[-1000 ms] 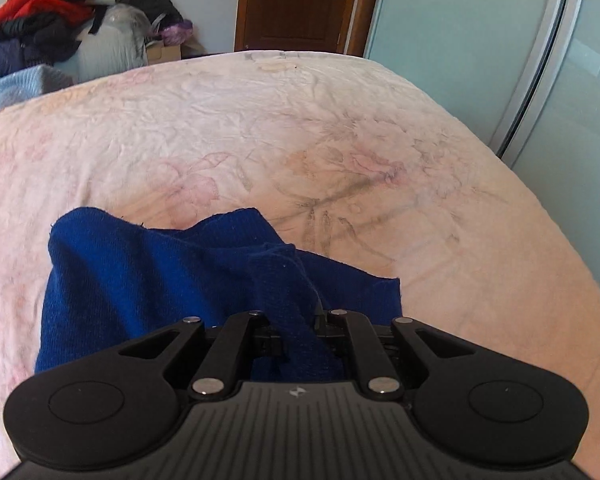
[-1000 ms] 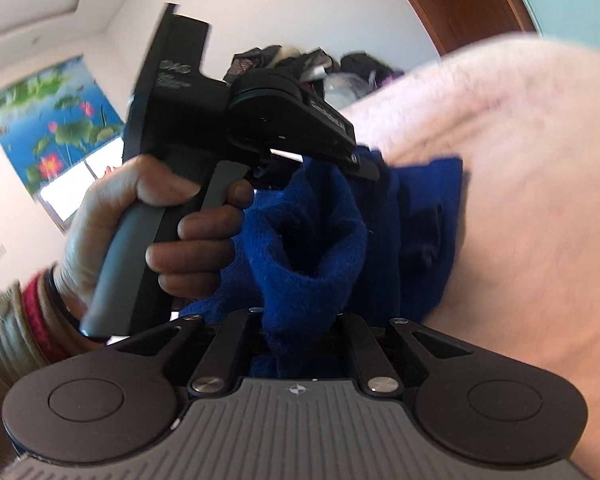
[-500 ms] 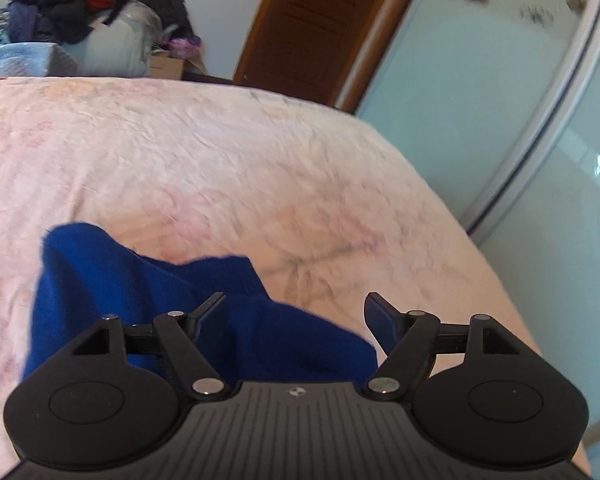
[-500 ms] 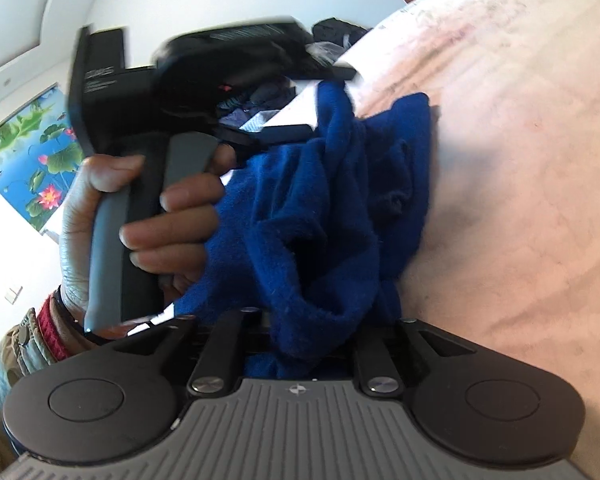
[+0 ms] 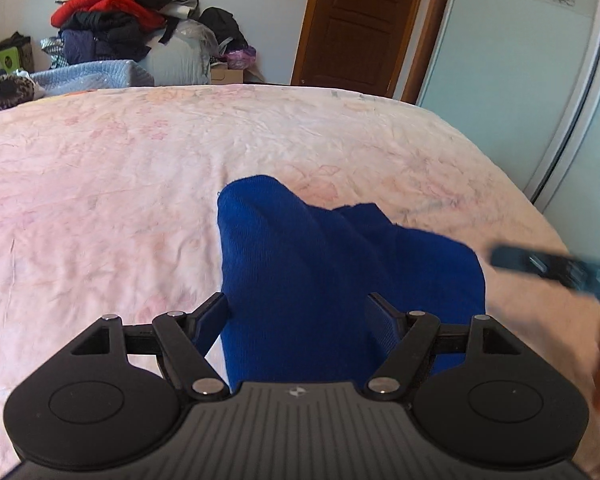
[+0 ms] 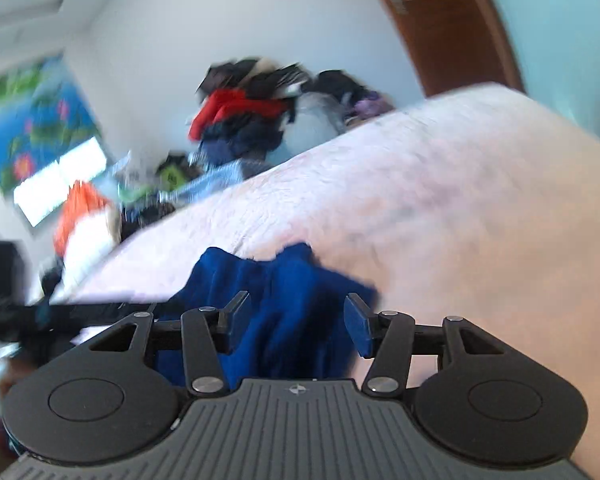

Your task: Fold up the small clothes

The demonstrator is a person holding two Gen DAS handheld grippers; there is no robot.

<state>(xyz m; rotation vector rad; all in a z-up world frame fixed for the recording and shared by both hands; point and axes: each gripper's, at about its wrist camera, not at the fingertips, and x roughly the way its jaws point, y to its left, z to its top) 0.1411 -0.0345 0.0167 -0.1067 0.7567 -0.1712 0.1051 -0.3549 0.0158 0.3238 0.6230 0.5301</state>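
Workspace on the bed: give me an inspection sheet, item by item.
Surface: bed with a wrinkled pale pink floral sheet.
Job's things: one blue garment lying rumpled on the sheet, not held.
Clutter: clothes pile heaped beyond the far edge of the bed; a light blue quilt beside it.
Grippers: left gripper open, jaws either side of the garment; right gripper open above the garment, its view blurred.
Cables: nothing seen.
Surroundings: brown wooden door, frosted sliding wardrobe panels, lotus picture on the wall.
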